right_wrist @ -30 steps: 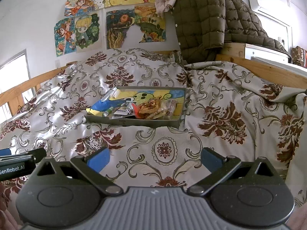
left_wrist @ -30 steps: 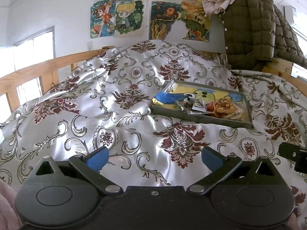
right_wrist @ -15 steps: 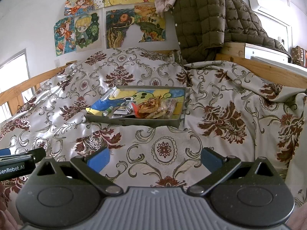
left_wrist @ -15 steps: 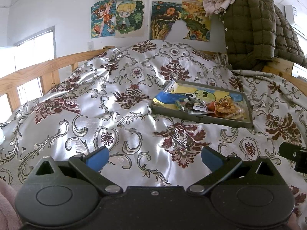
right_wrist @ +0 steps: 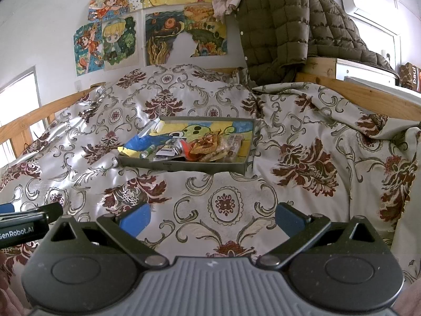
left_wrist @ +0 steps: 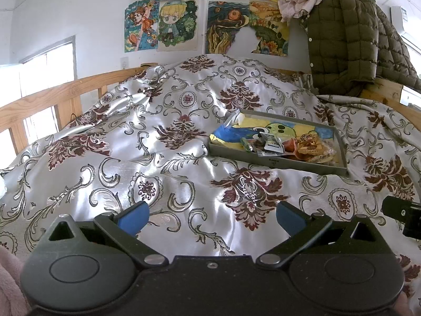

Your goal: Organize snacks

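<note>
Both claws empty, snack tray up ahead on the bed

Left claw [left_wrist: 211,214] and right claw [right_wrist: 211,216] are both spread wide, holding nothing, hovering over the shiny bedspread [left_wrist: 163,163]. The grey tray [right_wrist: 184,165] sits ahead of the right claw, ahead and to the right of the left one, snack packets [right_wrist: 210,147] heaped at its near right end. Those wrappers look light, crinkly and probably slippery, contents likely crushable, so I'd pinch a sealed edge gently, not the middle
</note>
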Demonstrator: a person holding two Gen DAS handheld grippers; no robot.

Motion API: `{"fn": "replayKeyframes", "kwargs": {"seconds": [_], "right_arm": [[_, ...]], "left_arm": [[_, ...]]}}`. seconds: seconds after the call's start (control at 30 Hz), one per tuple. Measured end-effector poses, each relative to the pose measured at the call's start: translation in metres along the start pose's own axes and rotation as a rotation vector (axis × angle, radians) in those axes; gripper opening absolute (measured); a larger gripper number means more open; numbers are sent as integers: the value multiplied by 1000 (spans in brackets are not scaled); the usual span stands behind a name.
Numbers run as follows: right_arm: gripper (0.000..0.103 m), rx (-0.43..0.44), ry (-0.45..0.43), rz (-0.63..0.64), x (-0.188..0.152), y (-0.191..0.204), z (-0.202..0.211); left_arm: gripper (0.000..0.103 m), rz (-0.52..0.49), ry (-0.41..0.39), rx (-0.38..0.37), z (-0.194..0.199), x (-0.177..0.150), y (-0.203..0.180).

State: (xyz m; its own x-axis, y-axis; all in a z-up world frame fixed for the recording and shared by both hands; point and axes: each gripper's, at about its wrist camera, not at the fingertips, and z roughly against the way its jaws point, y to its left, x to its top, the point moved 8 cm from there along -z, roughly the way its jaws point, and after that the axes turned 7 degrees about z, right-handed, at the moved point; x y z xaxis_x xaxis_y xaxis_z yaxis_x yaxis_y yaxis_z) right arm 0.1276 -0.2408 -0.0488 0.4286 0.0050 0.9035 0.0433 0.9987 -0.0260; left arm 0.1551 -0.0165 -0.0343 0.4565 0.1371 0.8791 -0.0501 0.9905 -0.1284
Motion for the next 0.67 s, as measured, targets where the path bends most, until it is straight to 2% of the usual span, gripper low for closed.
{"fn": "replayKeyframes", "kwargs": {"seconds": [0.23,0.53,0.67], "right_arm": [[103,1,2,1,0,0,0],[103,2,4,5,-1,1,0],[103,3,15,13,-11,3,-2]], "left_arm": [[102,5,0,12,0,-1,8],[102,30,27,-18,-3,-2,10],[102,41,45,-23,-5,-3,10]]}}
